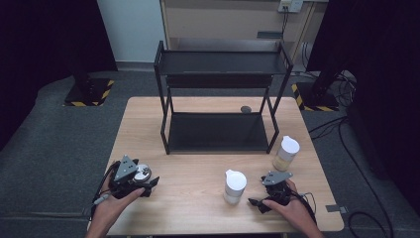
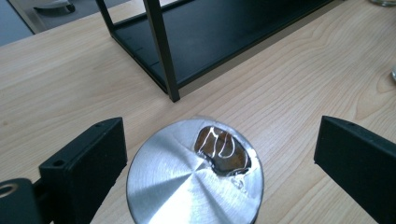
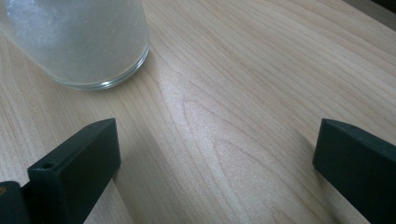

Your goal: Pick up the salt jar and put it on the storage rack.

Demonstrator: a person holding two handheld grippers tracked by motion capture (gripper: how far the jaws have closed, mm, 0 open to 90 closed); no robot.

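Observation:
A jar with a round silver lid (image 2: 195,179) stands on the wooden table near its front left; the lid has a brown see-through patch. My left gripper (image 2: 223,144) is open, one jaw on each side of the lid and neither touching it. The same silver-lidded jar (image 1: 142,174) sits at the left gripper (image 1: 144,179) in the high view. My right gripper (image 3: 218,149) is open over bare wood, just right of a glass jar (image 3: 79,42) with pale contents. That white-lidded jar (image 1: 235,185) stands left of the right gripper (image 1: 261,198).
A black two-tier rack (image 1: 218,63) stands at the middle back of the table (image 1: 193,208), its front leg (image 2: 163,51) close beyond the silver lid. A second white-lidded jar (image 1: 286,152) with beige contents stands right of the rack. A small grey object (image 1: 245,108) lies behind the rack's lower shelf.

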